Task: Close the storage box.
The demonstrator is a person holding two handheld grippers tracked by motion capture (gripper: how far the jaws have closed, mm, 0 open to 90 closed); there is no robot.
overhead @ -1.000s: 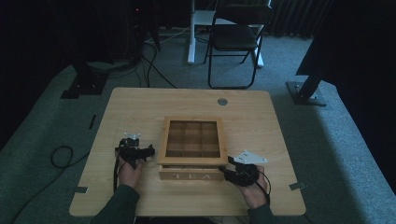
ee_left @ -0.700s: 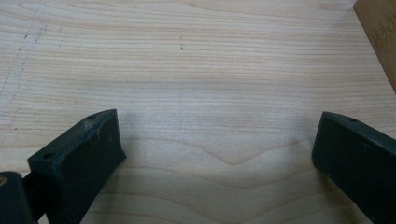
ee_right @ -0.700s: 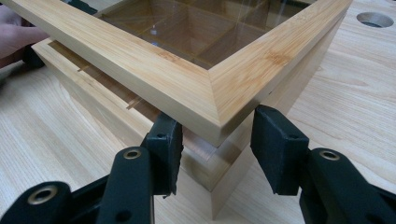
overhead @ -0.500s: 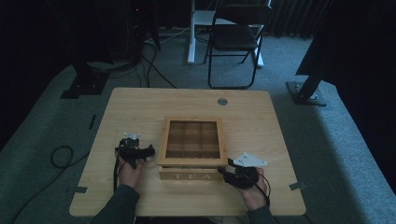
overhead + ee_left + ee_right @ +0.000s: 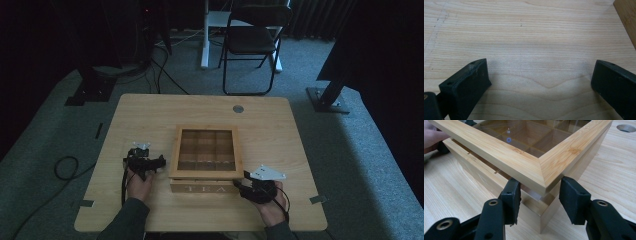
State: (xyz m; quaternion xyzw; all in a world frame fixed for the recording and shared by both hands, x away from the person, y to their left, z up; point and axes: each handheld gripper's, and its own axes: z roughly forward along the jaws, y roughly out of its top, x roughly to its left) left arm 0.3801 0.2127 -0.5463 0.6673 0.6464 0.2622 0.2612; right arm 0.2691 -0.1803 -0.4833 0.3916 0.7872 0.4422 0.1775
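A wooden tea box [image 5: 202,187] with a glass-paned lid [image 5: 206,150] stands mid-table. In the right gripper view the lid [image 5: 499,150] is tilted up off the base [image 5: 481,180], leaving a gap along the front. My right gripper [image 5: 541,195] is open at the box's front right corner [image 5: 240,186], its jaws on either side of the lid's corner. Left of the box, my left gripper [image 5: 159,162] rests on the table. Its jaws [image 5: 540,80] are wide open over bare wood, and the box's edge [image 5: 627,17] lies just beyond.
The table [image 5: 150,115] has a round cable hole [image 5: 238,108] behind the box. A folding chair [image 5: 252,40] and stand bases sit on the carpet beyond. A cable loop [image 5: 65,167] lies on the floor at left. A hand [image 5: 431,137] shows past the box.
My right gripper has shifted left, closer in on the box's front right corner. The left gripper has stayed where it was.
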